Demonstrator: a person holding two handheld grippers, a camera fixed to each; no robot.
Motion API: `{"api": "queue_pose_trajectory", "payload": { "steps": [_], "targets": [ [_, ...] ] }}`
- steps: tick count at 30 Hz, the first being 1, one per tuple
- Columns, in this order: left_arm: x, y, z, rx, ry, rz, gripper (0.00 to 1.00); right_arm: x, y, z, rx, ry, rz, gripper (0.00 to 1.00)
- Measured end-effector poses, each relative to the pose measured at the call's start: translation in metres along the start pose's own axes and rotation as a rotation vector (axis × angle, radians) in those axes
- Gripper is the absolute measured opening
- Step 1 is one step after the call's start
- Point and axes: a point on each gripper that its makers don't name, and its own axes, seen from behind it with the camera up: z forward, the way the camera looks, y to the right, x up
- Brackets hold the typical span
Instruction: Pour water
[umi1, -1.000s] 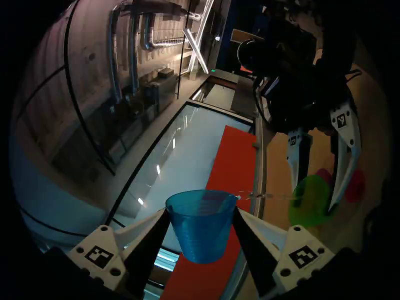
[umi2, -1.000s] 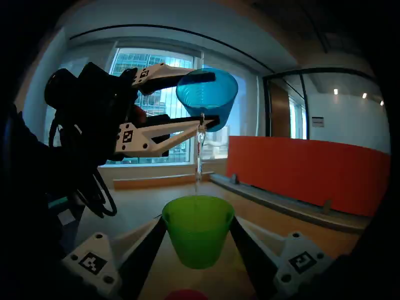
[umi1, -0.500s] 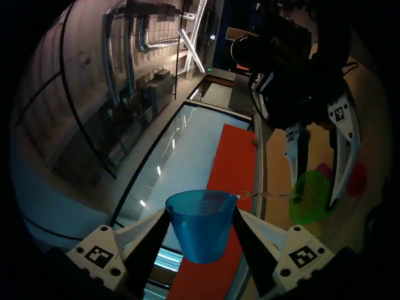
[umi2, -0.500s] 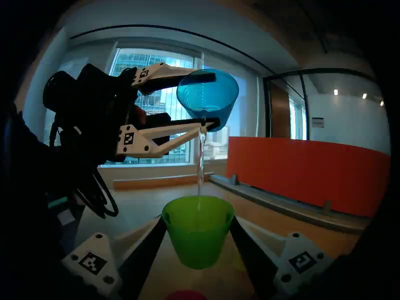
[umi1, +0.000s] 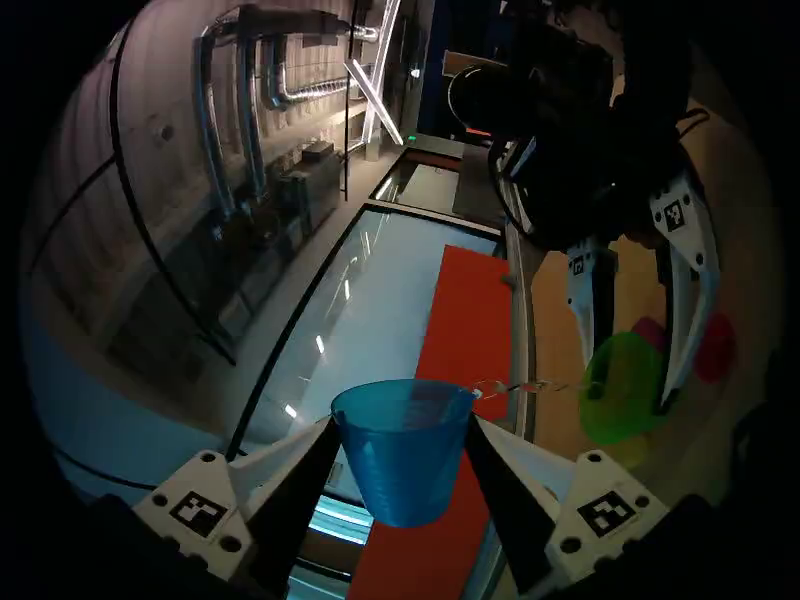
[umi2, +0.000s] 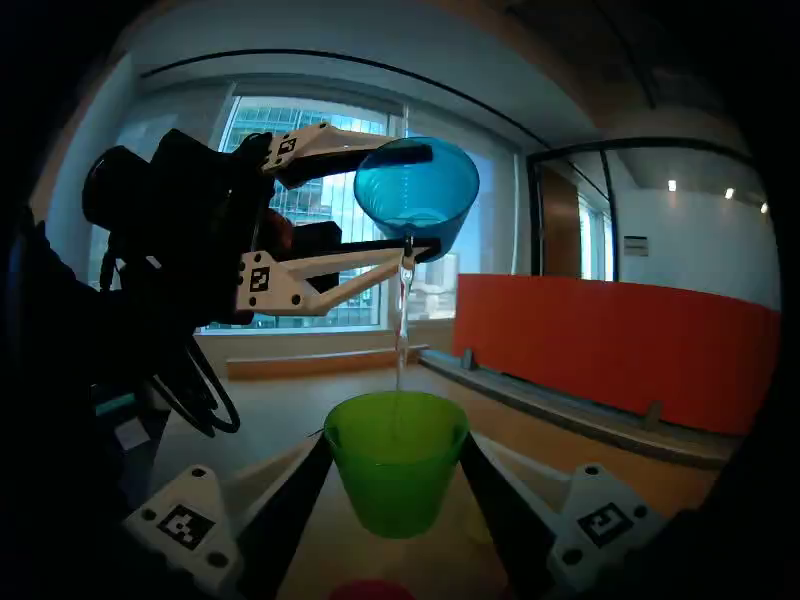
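In the right gripper view, the right gripper (umi2: 396, 447) has its jaws closed on an upright, translucent green cup (umi2: 396, 485) over the wooden surface (umi2: 290, 400). A thin stream of water (umi2: 401, 330) drops into its open mouth. Straight above, the left gripper (umi2: 432, 198) has its jaws clamped on a see-through blue cup (umi2: 415, 190), tipped over, with a little water pooled at its lower lip where the stream leaves; beyond stand an orange partition (umi2: 620, 340) and a window (umi2: 310, 210).
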Motion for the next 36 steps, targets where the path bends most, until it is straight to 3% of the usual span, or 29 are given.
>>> {"api": "queue_pose_trajectory", "payload": {
  "steps": [18, 36],
  "targets": [
    [0.001, 0.0022, 0.0007, 0.001, -0.001, 0.068, 0.85, -0.0015, 0.0021, -0.0005, -0.002, 0.001, 0.0, 0.9],
    [0.0077, -0.0045, -0.0002, 0.017, 0.013, 0.123, 0.85, -0.001, 0.0037, -0.001, -0.005, 0.004, -0.001, 0.9]
  ]
}}
